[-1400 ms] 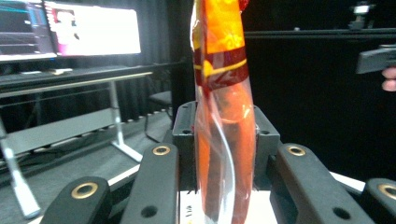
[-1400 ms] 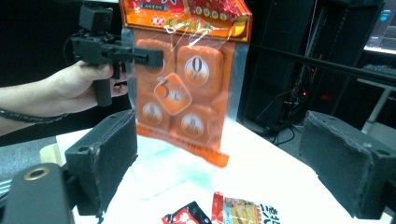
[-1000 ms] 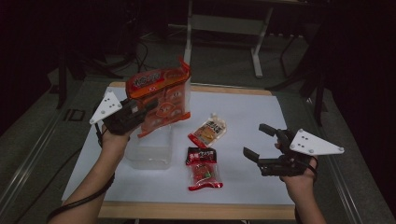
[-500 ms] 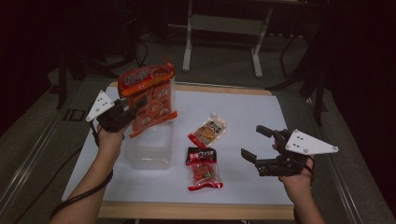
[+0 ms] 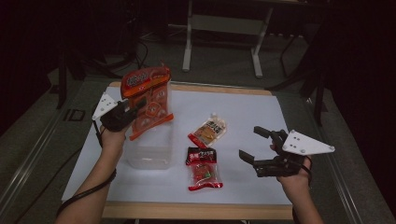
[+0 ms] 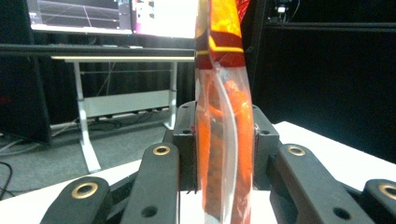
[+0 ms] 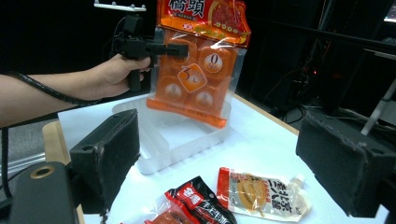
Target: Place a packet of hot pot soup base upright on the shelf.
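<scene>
My left gripper (image 5: 122, 113) has its jaws clamped on the edge of the orange snack bag (image 5: 148, 100), which hangs upright in the upper left of the high view, its lower edge just above the clear plastic bin (image 5: 148, 151) on the worktop (image 5: 252, 112). In the left gripper view the bag (image 6: 223, 121) stands pinched between my two black jaws. As I judge it, the step in hand is packing: this bag is on its way into the bin. The next move calls for lowering it between the bin's walls, perhaps tipping it flat, and only then parting the jaws. My right gripper (image 5: 256, 147) waits at the lower right, jaws apart and empty, near the dark red packet (image 5: 203, 167) and the pale sauce pouch (image 5: 208, 131), which lie in the middle of the worktop and look next in line.
</scene>
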`<action>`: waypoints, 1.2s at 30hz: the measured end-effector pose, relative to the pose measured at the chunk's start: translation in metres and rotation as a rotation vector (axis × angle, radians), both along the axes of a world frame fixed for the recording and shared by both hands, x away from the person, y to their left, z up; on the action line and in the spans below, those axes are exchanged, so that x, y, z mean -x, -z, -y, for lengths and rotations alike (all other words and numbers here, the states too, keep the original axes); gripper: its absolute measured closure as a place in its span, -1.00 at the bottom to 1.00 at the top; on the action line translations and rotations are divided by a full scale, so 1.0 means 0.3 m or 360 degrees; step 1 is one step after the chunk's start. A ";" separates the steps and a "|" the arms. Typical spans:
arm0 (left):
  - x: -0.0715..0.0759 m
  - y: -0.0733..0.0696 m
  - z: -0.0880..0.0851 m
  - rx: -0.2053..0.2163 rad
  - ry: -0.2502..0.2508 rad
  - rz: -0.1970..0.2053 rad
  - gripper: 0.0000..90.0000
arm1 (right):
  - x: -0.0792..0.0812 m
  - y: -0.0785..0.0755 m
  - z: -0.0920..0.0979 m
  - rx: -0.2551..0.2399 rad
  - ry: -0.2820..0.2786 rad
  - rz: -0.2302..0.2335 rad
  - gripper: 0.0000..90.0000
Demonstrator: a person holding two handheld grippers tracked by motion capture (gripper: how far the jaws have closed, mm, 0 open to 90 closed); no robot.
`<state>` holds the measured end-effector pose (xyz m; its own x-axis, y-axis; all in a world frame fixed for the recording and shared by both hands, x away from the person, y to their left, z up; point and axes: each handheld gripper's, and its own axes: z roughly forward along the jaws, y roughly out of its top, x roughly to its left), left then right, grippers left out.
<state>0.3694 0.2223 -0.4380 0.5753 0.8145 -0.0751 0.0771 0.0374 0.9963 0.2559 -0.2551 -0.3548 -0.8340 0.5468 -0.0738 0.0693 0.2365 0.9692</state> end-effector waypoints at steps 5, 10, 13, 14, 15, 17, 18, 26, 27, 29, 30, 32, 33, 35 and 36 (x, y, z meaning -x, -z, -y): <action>-0.011 0.025 0.000 -0.0035 0.0014 -0.0014 0.59 | 0.001 0.003 0.010 -0.0004 0.0010 -0.0008 -0.70; -0.025 0.049 0.002 -0.0050 0.0037 -0.0045 0.59 | -0.001 0.005 0.015 -0.0005 0.0013 -0.0012 -0.70; -0.030 0.056 0.002 -0.0048 0.0038 -0.0060 0.59 | -0.001 0.006 0.016 -0.0001 0.0013 -0.0011 -0.70; -0.032 0.056 0.001 -0.0046 0.0042 -0.0070 0.59 | -0.001 0.006 0.016 -0.0002 0.0012 -0.0012 -0.70; -0.034 0.056 -0.001 -0.0041 0.0047 -0.0077 0.59 | -0.001 0.006 0.016 -0.0003 0.0012 -0.0011 -0.70; -0.037 0.058 -0.003 -0.0073 0.0051 -0.0088 0.59 | -0.001 0.006 0.015 -0.0002 0.0011 -0.0011 -0.70; -0.039 0.060 -0.001 -0.0089 0.0054 -0.0112 0.59 | -0.001 0.007 0.015 0.0000 0.0012 -0.0011 -0.70; -0.042 0.106 -0.022 -0.0099 0.0065 -0.0168 0.58 | -0.003 0.014 0.015 0.0000 0.0006 -0.0025 -0.70; -0.041 0.111 -0.023 -0.0120 0.0068 -0.0167 0.58 | -0.003 0.015 0.015 0.0001 0.0005 -0.0027 -0.70; -0.037 0.120 -0.022 -0.0189 0.0066 -0.0156 0.58 | -0.004 0.016 0.014 0.0000 0.0004 -0.0027 -0.70; -0.037 0.125 -0.026 -0.0178 0.0080 -0.0146 0.58 | -0.005 0.017 0.014 -0.0002 0.0002 -0.0031 -0.70; -0.036 0.130 -0.036 -0.0176 0.0084 -0.0152 0.58 | -0.006 0.020 0.011 0.0000 0.0002 -0.0032 -0.70; -0.036 0.134 -0.042 -0.0168 0.0079 -0.0159 0.58 | -0.007 0.021 0.009 0.0001 0.0000 -0.0034 -0.70; -0.034 0.140 -0.053 -0.0164 0.0068 -0.0173 0.58 | -0.007 0.025 0.005 0.0000 -0.0006 -0.0038 -0.69; -0.034 0.143 -0.058 -0.0153 0.0059 -0.0185 0.57 | -0.007 0.026 0.002 0.0009 -0.0007 -0.0040 -0.70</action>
<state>0.3796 0.2398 -0.4809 0.5971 0.7995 -0.0654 0.1916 -0.0630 0.9794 0.2580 -0.2558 -0.3627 -0.8380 0.5429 -0.0557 0.0926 0.2420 0.9658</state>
